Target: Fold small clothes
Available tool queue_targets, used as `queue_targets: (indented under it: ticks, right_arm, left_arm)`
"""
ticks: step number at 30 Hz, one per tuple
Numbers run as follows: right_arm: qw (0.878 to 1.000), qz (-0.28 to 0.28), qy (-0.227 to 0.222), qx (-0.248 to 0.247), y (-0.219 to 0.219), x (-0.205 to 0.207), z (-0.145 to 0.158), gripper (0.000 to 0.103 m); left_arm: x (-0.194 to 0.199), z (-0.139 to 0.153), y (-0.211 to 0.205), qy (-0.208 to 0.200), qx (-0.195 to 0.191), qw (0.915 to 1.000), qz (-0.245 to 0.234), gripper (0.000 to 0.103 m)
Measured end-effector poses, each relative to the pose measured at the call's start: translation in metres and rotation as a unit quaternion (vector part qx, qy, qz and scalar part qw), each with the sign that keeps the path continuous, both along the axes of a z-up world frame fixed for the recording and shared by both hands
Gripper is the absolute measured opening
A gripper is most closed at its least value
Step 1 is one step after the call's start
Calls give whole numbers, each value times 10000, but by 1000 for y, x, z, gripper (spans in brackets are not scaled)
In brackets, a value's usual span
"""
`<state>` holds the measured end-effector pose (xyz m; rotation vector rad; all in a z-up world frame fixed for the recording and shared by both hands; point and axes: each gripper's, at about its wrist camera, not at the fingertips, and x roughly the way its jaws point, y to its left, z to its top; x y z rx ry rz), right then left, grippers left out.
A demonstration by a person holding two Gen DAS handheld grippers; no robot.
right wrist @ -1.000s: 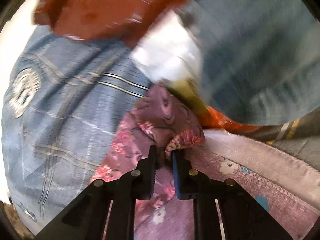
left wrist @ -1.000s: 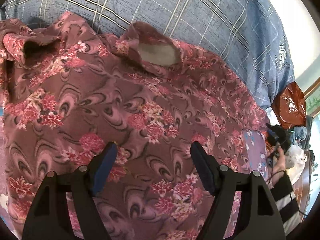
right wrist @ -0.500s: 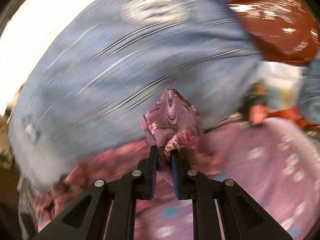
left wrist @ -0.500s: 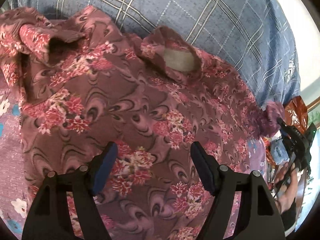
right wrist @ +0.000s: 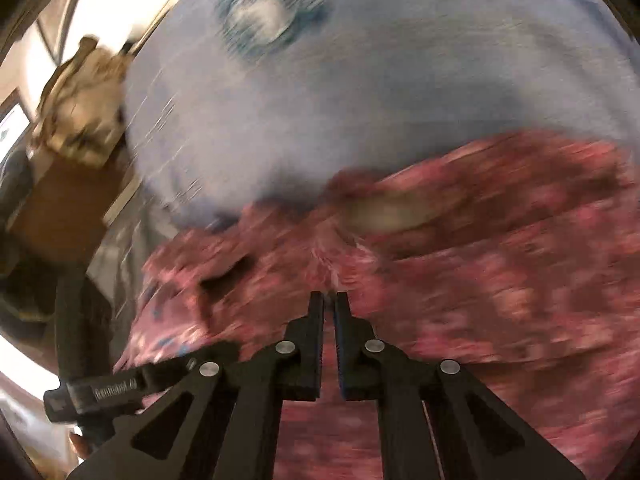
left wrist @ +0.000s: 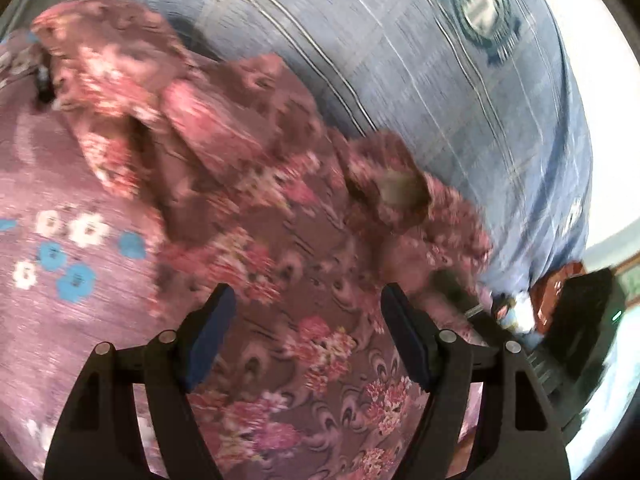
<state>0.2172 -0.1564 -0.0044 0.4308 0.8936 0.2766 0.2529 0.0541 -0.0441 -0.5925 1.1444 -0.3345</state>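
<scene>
A maroon shirt with pink flowers lies spread on the bed, collar toward the blue pillow. My left gripper is open and empty, hovering over the shirt's lower middle. My right gripper is shut on a pinch of the shirt's sleeve fabric and holds it over the shirt body; the view is blurred by motion. The right gripper also shows in the left wrist view, at the shirt's right side near the collar.
A large blue checked pillow lies behind the shirt. The mauve bedsheet with blue and white flowers shows at the left. A red-brown bag and other clutter sit at the far right. A brown box stands left in the right wrist view.
My right gripper has carried the sleeve inward over the shirt body, toward the collar. My left gripper has shifted so that more bedsheet shows on the left; it stays open.
</scene>
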Motion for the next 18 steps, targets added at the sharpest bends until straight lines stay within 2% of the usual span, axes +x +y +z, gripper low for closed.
queue_targets:
  ticks: [2, 4, 6, 7, 9, 10, 13, 15, 18]
  right_arm:
    - [9991, 214, 358, 114, 29, 14, -22, 15]
    - [9964, 397, 751, 23, 50, 20, -36, 19]
    - [9958, 468, 781, -8, 51, 10, -38, 20]
    - [9966, 437, 698, 67, 44, 2, -33, 24]
    - [9979, 155, 592, 225, 13, -20, -25, 49]
    - [9978, -103, 590, 285, -10, -31, -23, 53]
    - [9954, -663, 627, 292, -66, -59, -22, 54]
    - [9929, -928, 698, 270, -96, -75, -28, 55]
    - [9869, -1230, 873, 578, -134, -96, -48, 57]
  left_arm:
    - [1, -3, 11, 77, -128, 9998, 120, 75]
    - [2, -9, 14, 211, -286, 9993, 103, 75]
    - [0, -14, 10, 301, -402, 9987, 4, 75]
    - [0, -15, 6, 321, -443, 9985, -63, 76]
    - [0, -17, -7, 327, -470, 9982, -196, 84]
    - [-1, -17, -15, 297, -465, 9981, -258, 84]
    - [1, -23, -41, 392, -651, 9956, -554, 84]
    - [4, -24, -56, 419, -562, 9958, -597, 84]
    - [14, -21, -75, 435, -439, 9969, -496, 85]
